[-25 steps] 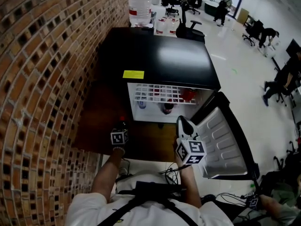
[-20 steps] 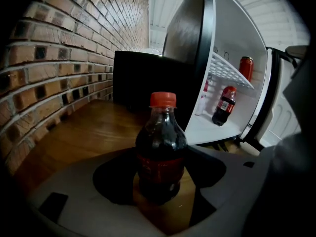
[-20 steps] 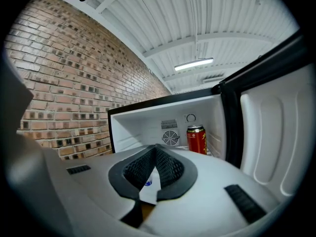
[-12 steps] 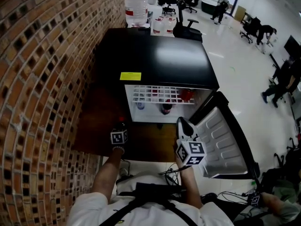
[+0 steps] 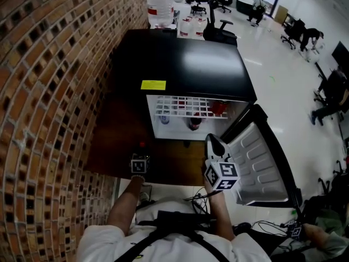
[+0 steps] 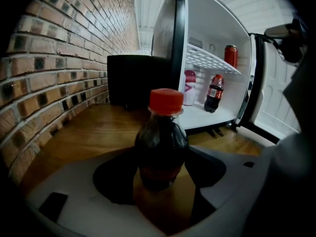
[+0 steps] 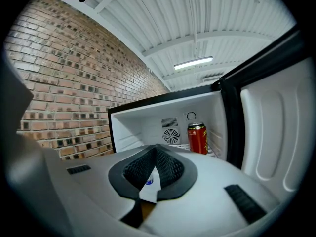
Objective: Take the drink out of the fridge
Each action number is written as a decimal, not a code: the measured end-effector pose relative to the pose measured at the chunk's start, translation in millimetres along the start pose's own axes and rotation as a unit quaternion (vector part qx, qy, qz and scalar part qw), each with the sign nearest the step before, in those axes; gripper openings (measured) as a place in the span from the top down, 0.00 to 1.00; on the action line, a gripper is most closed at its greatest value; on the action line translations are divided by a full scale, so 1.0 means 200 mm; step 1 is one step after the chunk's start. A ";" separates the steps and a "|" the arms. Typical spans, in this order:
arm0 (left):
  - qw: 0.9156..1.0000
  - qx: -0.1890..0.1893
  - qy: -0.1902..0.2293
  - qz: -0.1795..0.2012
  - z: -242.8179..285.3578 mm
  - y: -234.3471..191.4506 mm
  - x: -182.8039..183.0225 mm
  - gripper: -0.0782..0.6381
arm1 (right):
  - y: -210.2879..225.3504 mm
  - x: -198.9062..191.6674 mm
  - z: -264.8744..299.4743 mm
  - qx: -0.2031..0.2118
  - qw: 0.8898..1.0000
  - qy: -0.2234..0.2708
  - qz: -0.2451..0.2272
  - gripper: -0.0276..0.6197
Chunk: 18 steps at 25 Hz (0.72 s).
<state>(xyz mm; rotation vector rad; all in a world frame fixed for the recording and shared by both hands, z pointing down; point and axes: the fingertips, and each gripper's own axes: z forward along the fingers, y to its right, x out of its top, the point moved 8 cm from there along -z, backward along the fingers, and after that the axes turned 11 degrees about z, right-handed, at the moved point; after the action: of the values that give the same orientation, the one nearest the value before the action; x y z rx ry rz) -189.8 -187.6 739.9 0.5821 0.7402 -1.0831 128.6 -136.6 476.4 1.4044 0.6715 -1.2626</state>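
Left gripper [image 6: 160, 174]: jaws roughly half open and closed on a small dark cola bottle with a red screw cap [image 6: 162, 147], pads against both of its sides. The bottle is upright, outside and in front of the black compact fridge [image 5: 185, 64], over the brown wooden surface [image 6: 94, 127] beside the brick wall [image 6: 59, 73]. Whether its base rests on the wood cannot be determined. Right gripper [image 7: 154, 154]: jaw tips together, nothing held, raised before the open fridge. The fridge door [image 5: 256, 162] is swung wide to the right. Inside: a red can [image 6: 230, 56] on the white wire shelf, and a second small cola bottle [image 6: 214, 94] and a white-and-pink can [image 6: 189, 88] on the floor below it.
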 end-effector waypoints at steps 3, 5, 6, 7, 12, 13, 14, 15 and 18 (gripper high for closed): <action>1.000 0.001 0.001 0.000 -0.01 0.01 -0.01 0.48 | 0.00 -0.01 0.00 0.002 1.000 -0.002 0.002 0.94; 1.000 0.005 0.000 0.003 -0.01 0.01 -0.02 0.48 | 0.00 -0.01 0.00 0.003 1.000 -0.002 0.002 0.94; 1.000 0.007 -0.001 0.004 -0.01 0.01 -0.02 0.48 | 0.00 -0.01 -0.01 0.003 1.000 -0.001 0.002 0.94; 1.000 0.009 -0.003 0.005 -0.02 0.00 -0.02 0.48 | 0.00 -0.01 -0.01 0.003 1.000 0.000 0.002 0.93; 1.000 0.010 -0.005 -0.002 -0.01 0.01 -0.03 0.47 | 0.01 0.00 -0.03 0.000 1.000 0.001 0.002 0.94; 1.000 0.009 -0.002 -0.004 -0.02 0.01 -0.03 0.47 | 0.01 0.00 -0.03 -0.001 1.000 0.002 0.002 0.94; 1.000 0.007 0.002 -0.007 -0.02 0.01 -0.03 0.47 | 0.01 0.00 -0.03 -0.001 1.000 0.002 0.002 0.94; 1.000 0.006 0.006 -0.008 -0.02 0.01 -0.03 0.46 | 0.01 0.00 -0.04 -0.001 1.000 0.002 0.002 0.94; 1.000 -0.001 0.017 -0.006 -0.04 0.02 -0.02 0.33 | 0.01 0.00 -0.04 -0.001 1.000 0.003 0.003 0.94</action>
<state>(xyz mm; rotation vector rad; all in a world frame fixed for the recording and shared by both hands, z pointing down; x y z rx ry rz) -188.2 -178.3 738.0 0.5974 0.7753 -1.0857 132.8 -130.6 476.0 1.4076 0.6723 -1.2531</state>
